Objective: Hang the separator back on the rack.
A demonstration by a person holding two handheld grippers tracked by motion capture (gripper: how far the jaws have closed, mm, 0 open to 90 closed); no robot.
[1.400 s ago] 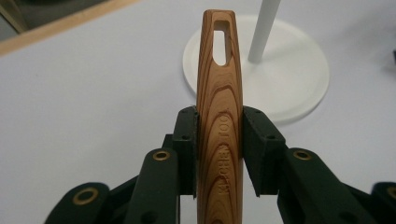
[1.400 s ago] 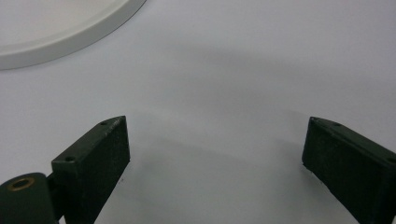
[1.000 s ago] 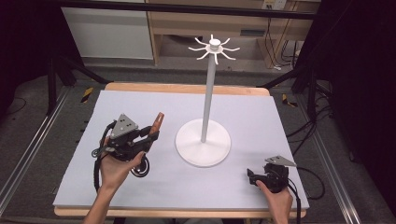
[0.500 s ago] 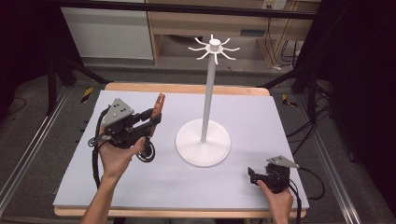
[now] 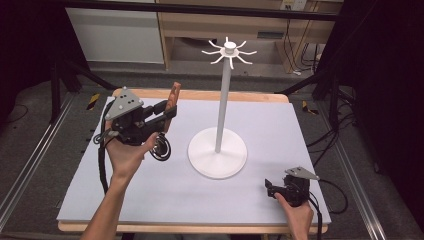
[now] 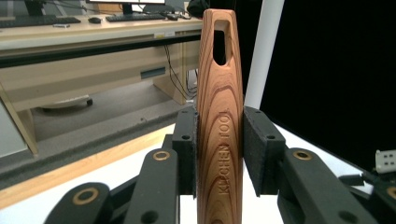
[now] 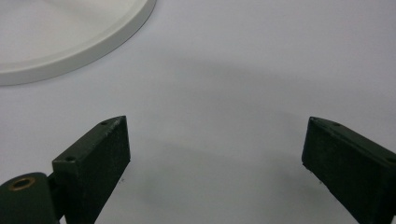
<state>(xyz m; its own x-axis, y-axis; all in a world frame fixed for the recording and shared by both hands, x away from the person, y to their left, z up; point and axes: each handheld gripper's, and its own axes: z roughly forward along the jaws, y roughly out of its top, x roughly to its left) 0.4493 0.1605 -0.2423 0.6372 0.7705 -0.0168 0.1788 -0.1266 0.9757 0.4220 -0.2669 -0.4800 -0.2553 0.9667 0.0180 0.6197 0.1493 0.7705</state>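
From the high view, one white stand [image 5: 218, 150] with a spoked top rises mid-table [image 5: 280, 125], between the two grippers; the left gripper [image 5: 167, 109] is raised left of it, clamped on one wooden tool handle [image 5: 173, 96] that points up and away, while the right gripper [image 5: 270, 189] sits low near the front right corner. In the left gripper view, both pads [image 6: 185, 154] press the handle's sides, its slotted end above them and the stand's pole just behind. In the right gripper view, the jaws stand wide apart over bare table, the stand's base at upper left.

High cam overhead; gripper cams close-up.
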